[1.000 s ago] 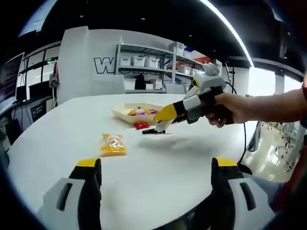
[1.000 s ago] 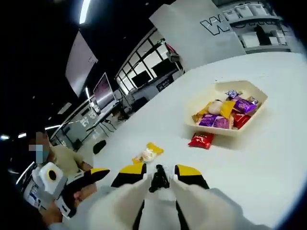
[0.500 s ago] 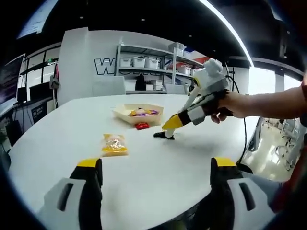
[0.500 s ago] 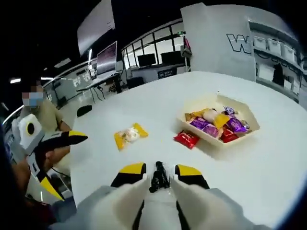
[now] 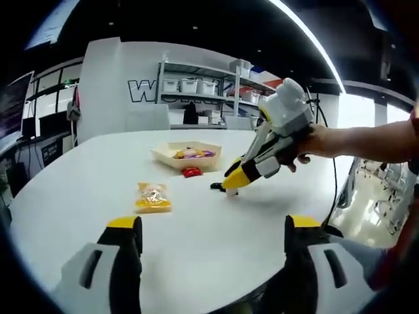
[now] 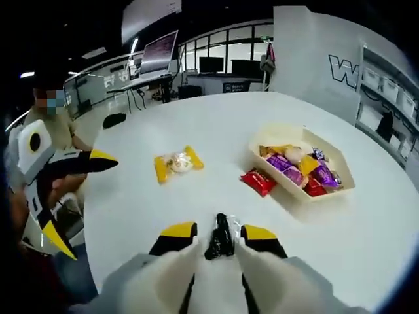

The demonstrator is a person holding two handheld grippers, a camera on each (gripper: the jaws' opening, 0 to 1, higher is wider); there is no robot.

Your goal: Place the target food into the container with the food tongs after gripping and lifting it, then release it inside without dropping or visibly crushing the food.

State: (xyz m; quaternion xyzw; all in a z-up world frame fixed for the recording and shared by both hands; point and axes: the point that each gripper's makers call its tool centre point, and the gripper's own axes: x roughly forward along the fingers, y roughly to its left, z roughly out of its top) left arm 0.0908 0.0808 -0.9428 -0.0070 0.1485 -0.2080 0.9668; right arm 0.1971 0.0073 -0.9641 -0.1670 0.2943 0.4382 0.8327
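Right tool (image 6: 218, 237) pinching black food tongs (image 6: 220, 237) between its yellow-tipped jaws, tips down near the white round surface (image 6: 196, 131); seen too in left gripper view (image 5: 230, 188), held by a hand (image 5: 313, 145). Left tool (image 5: 211, 229) spread wide, nothing between jaws, low over near edge of surface; seen too in right gripper view (image 6: 78, 196) at the left. Yellow snack packet (image 5: 152, 197) lying flat on surface, well apart from both tools, nothing in between. Red packet (image 6: 258, 182) on surface just beside beige tray (image 6: 302, 136); touching or not, cannot tell. Tray holding purple, yellow and red wrapped snacks (image 6: 298, 170). Shelving with bins (image 5: 196, 85) behind.
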